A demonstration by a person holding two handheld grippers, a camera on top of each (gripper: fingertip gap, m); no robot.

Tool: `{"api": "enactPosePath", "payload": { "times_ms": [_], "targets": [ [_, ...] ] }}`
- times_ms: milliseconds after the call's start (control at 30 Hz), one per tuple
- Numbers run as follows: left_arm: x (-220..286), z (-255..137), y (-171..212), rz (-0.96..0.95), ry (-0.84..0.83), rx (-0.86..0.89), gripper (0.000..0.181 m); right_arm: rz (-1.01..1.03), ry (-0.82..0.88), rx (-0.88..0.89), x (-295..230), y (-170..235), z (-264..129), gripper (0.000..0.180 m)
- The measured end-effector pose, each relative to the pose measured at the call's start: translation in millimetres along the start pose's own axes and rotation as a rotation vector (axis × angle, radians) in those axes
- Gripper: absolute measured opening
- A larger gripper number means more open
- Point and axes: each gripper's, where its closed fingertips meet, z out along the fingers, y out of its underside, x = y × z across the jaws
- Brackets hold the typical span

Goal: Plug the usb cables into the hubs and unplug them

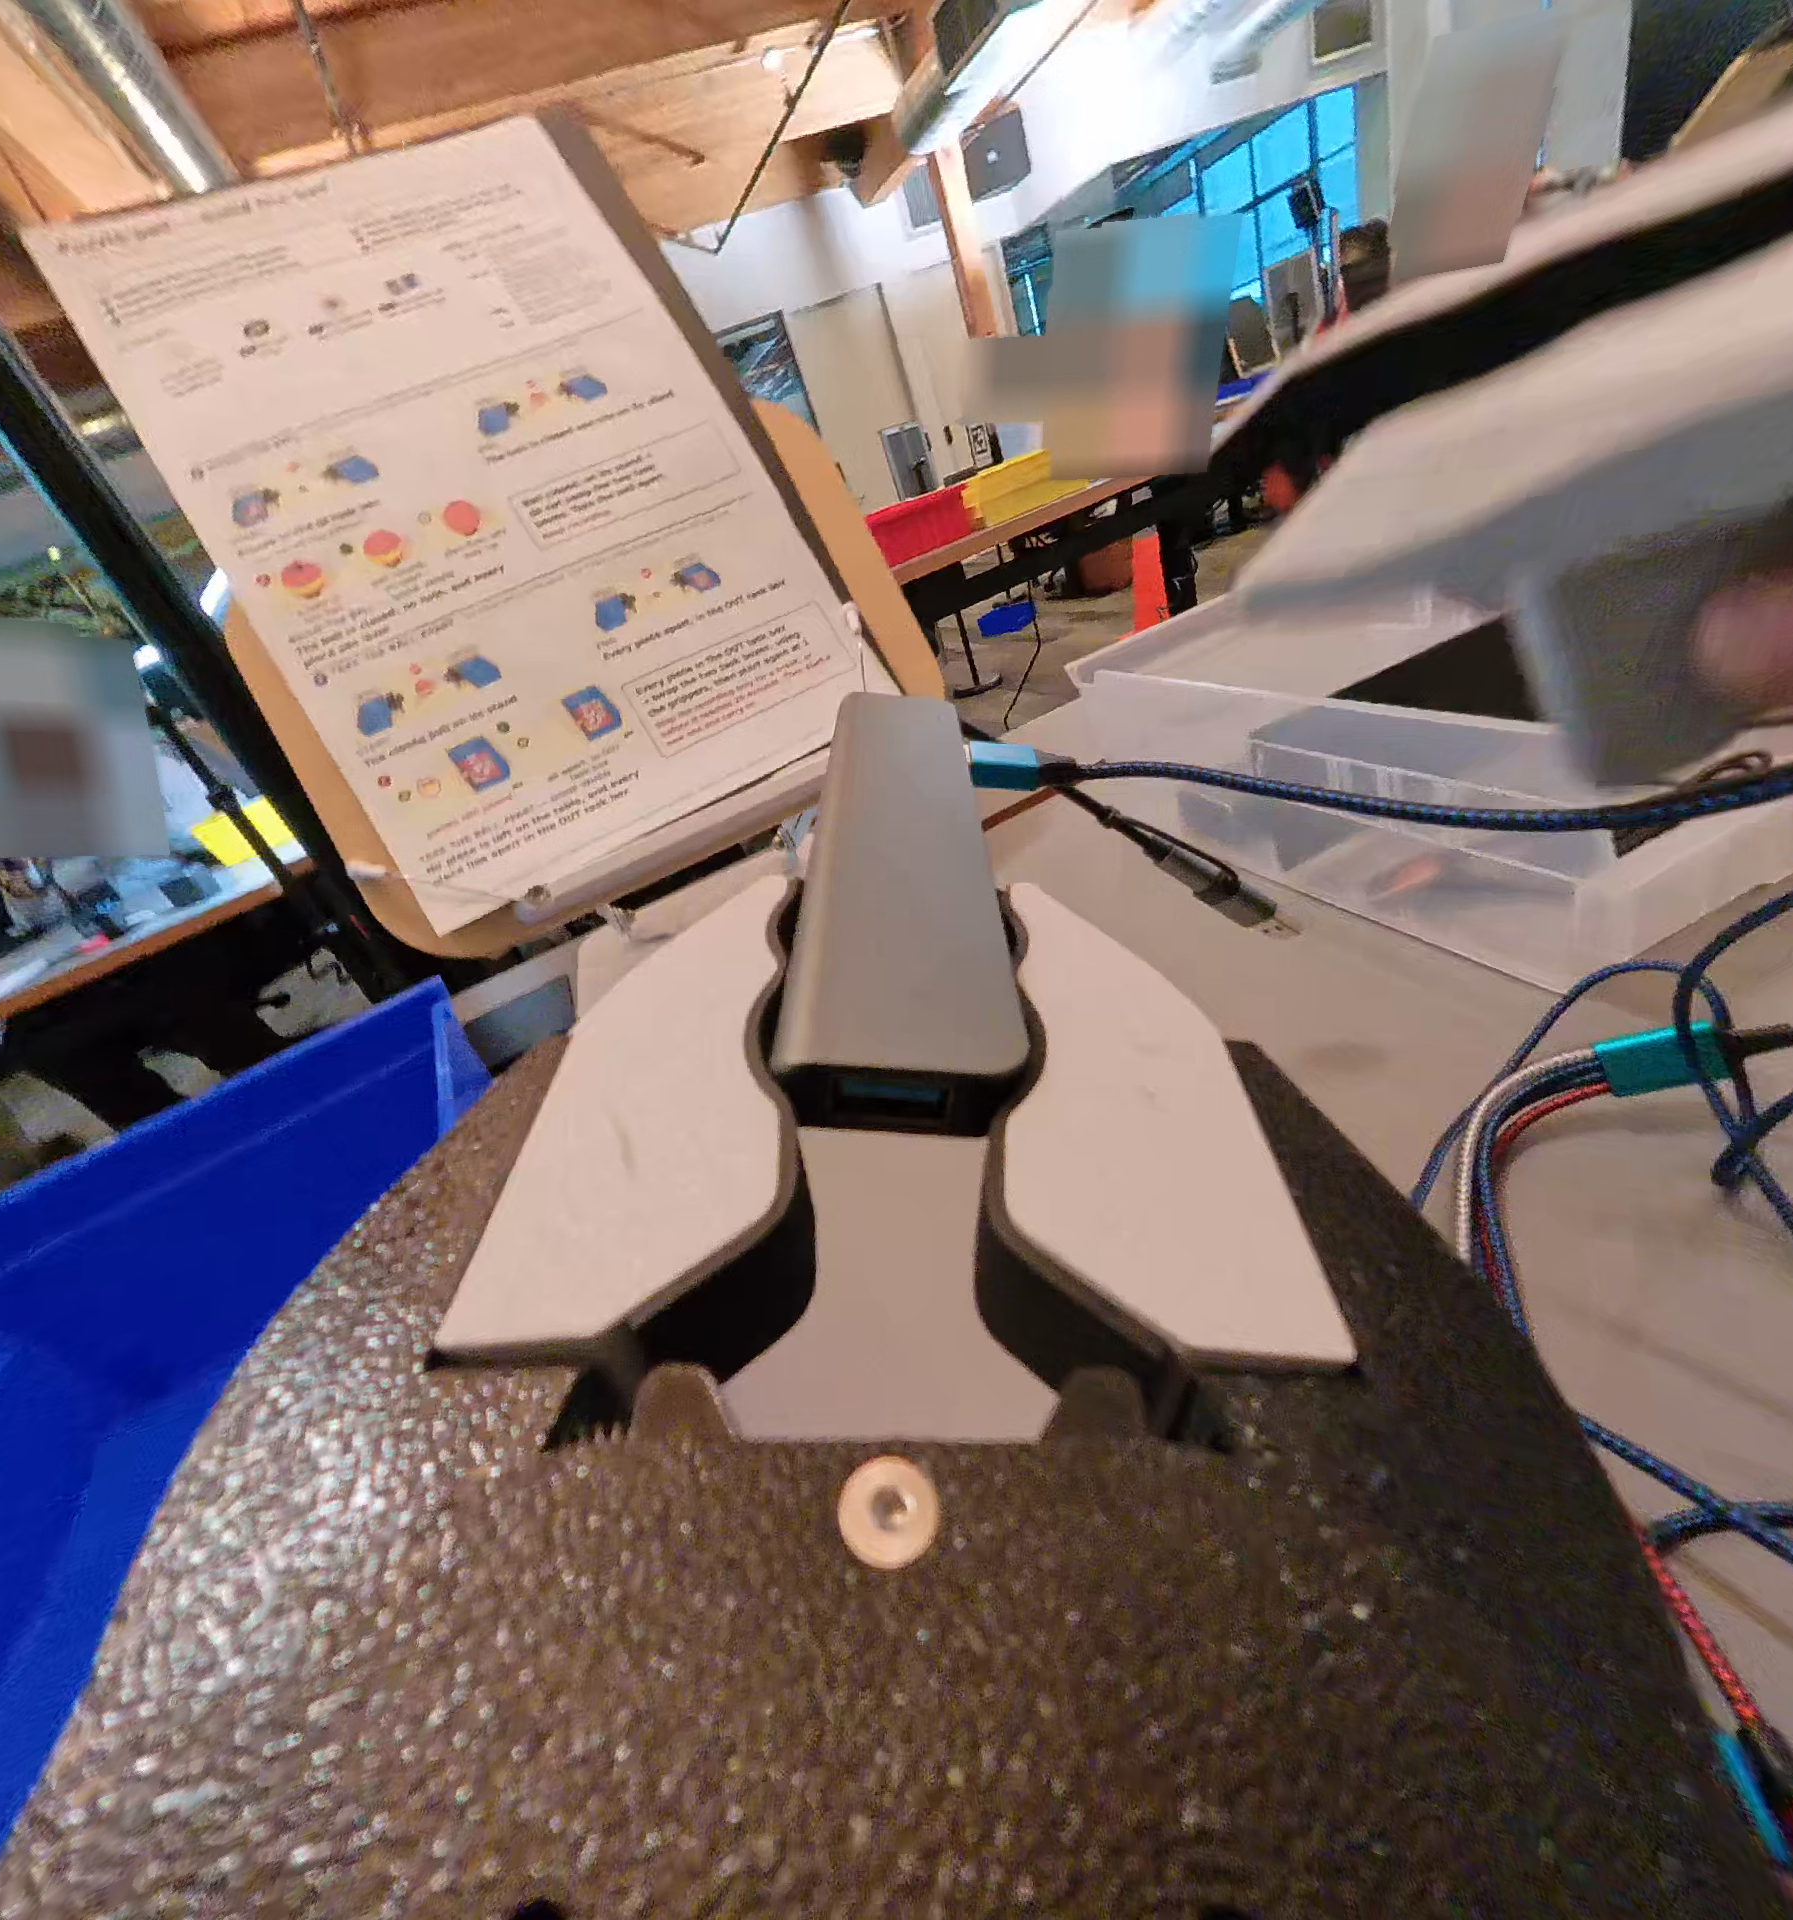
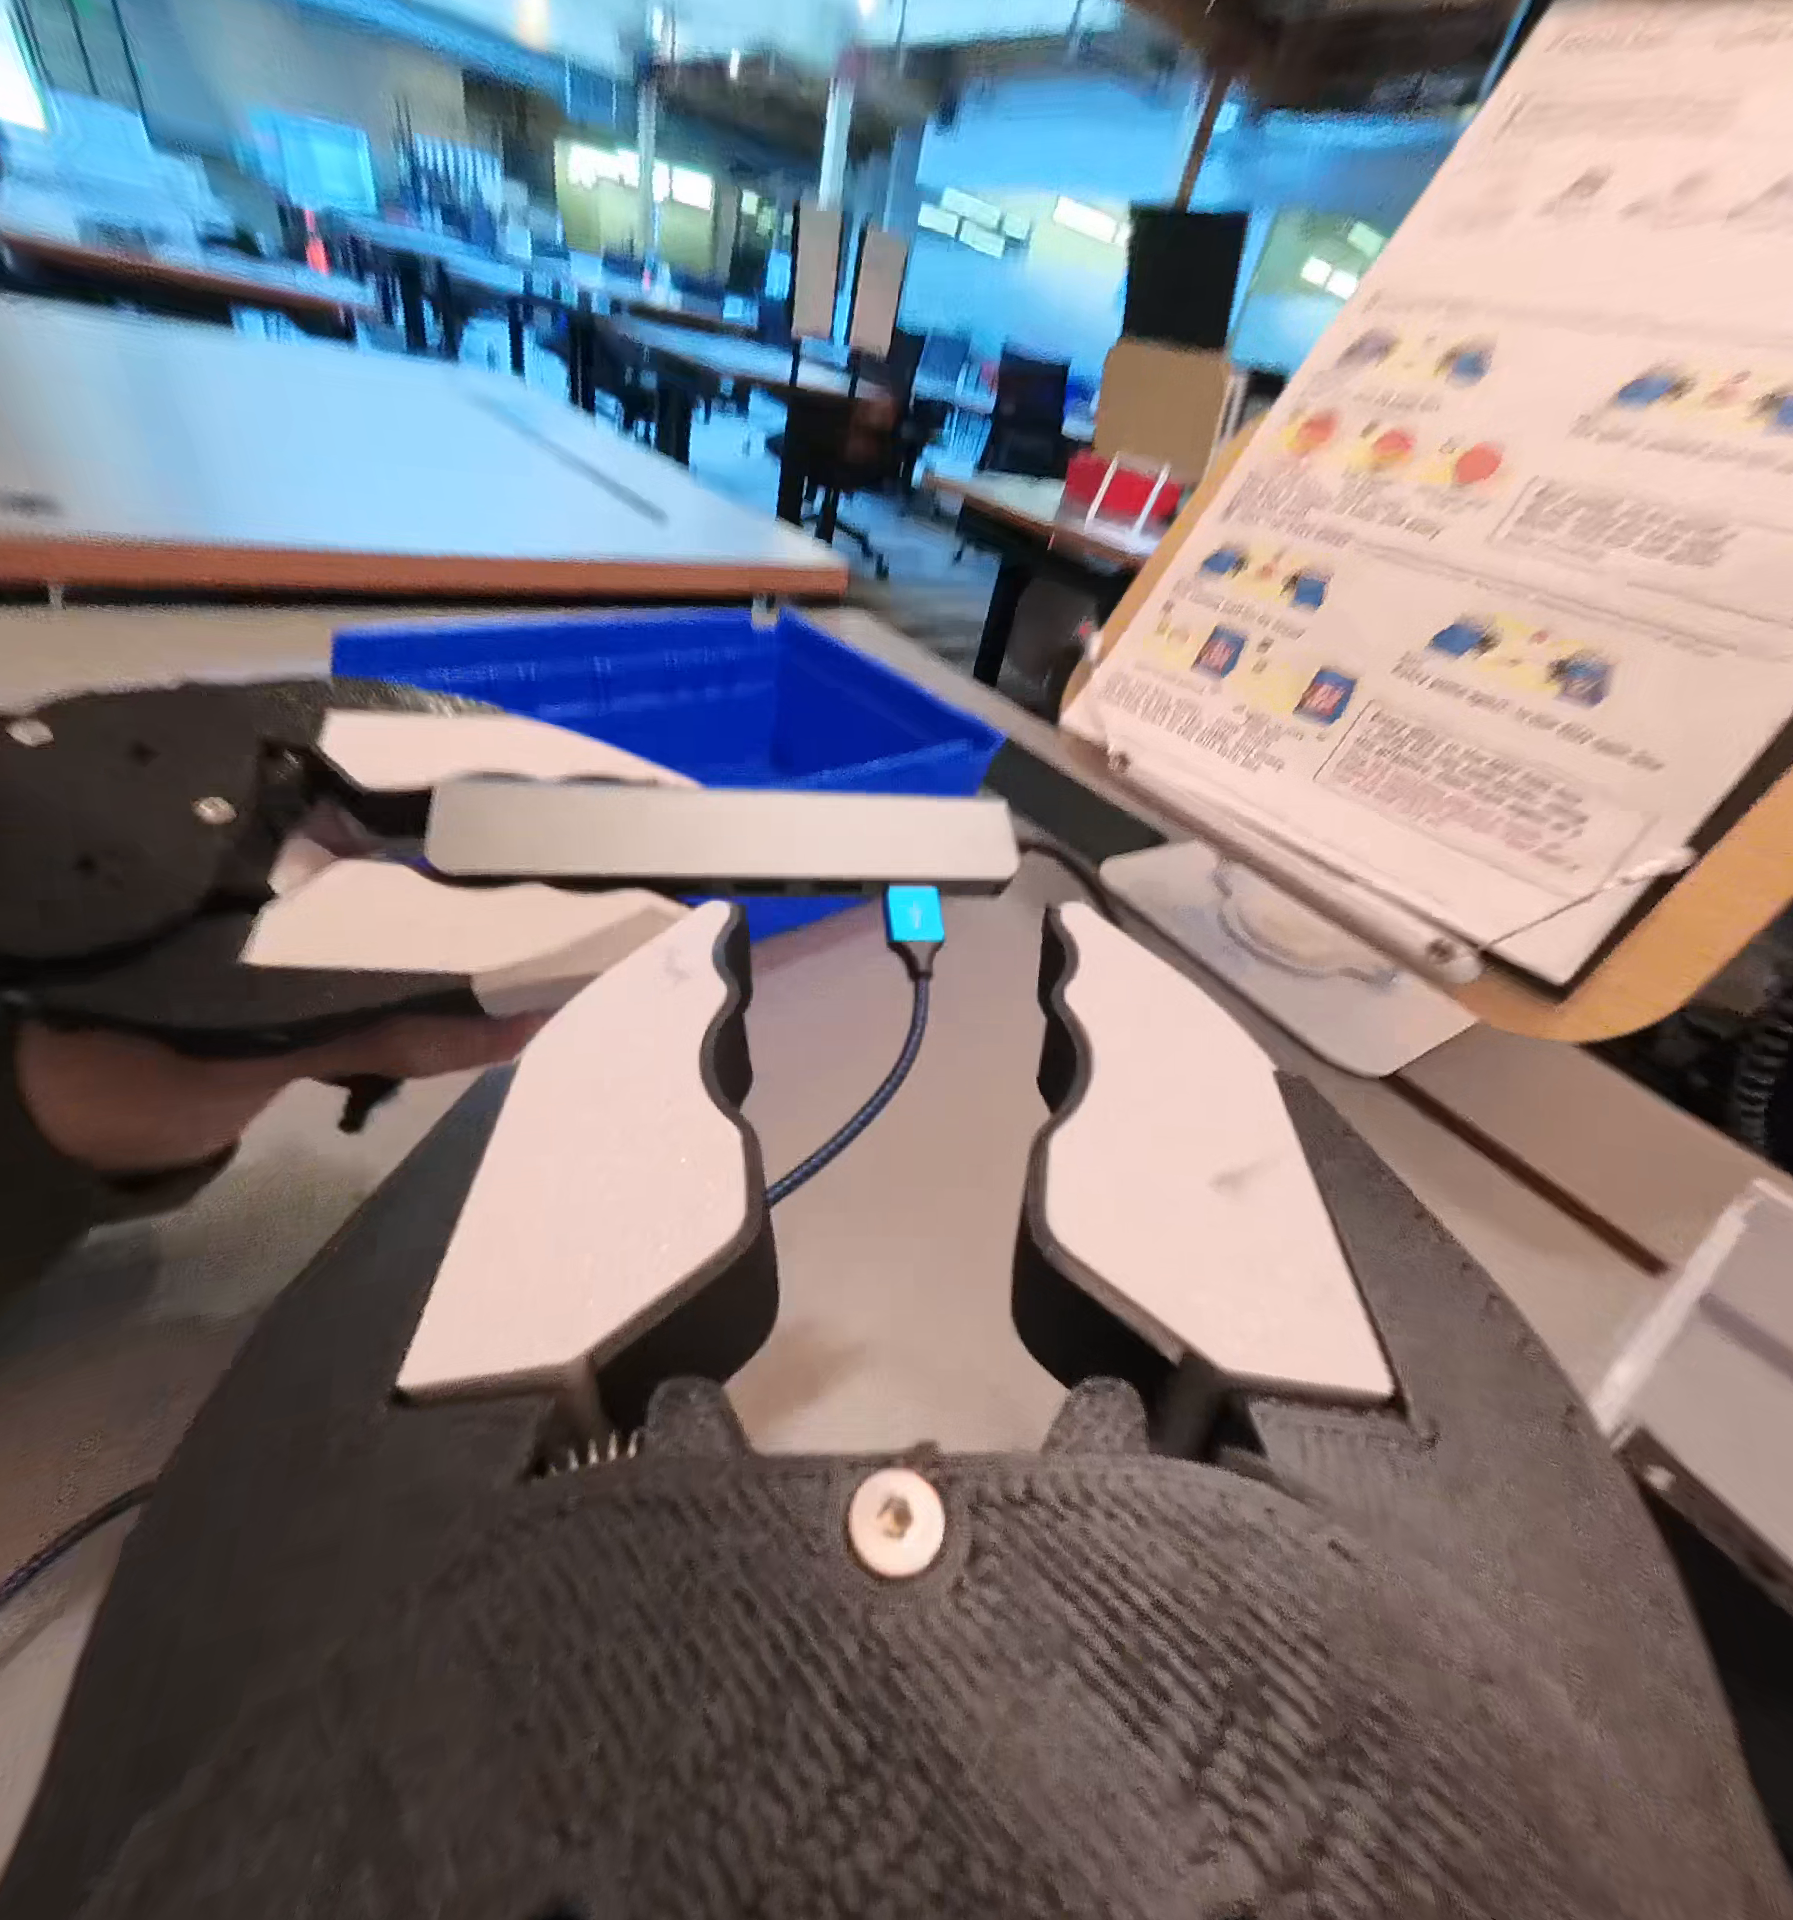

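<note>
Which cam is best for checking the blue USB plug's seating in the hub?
Right wrist view: the blue USB plug faces the camera, seated in the hub edge, between the open right gripper fingers. Left wrist view shows the plug only side-on, partly behind the hub.

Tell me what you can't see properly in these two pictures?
- Left wrist view: the right gripper is motion-blurred and cut off by the right edge, so its jaws can't be read.
- Left wrist view: the blue cable runs off the right edge; its far end is unseen.
- Right wrist view: the grey USB hub's side ports are too dark and blurred to count.
- Both views: mosaic patches and blur hide the background.
</note>
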Motion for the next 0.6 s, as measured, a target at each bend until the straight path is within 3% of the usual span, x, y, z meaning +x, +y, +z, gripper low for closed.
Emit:
{"api": "enactPosePath", "payload": {
  "times_ms": [33, 200, 433, 600],
  "targets": [
    [0, 0, 2, -0.032, 0.006, 0.006, 0.033, 0.023, -0.004, -0.024, -1, 10, 11, 0.055],
    [-11, -4, 10, -0.126, 0.006, 0.033, 0.033, 0.132, -0.008, 0.086, 7, 26, 37, 0.036],
    [-22, -13, 31, -0.247, 0.040, 0.040, 0.033, 0.154, -0.118, 0.117, -9, 37, 55, 0.033],
    [-30, -12, 43, -0.266, 0.039, 0.030, 0.033, 0.122, -0.073, 0.106, -13, 42, 68, 0.033]
  ]
}}
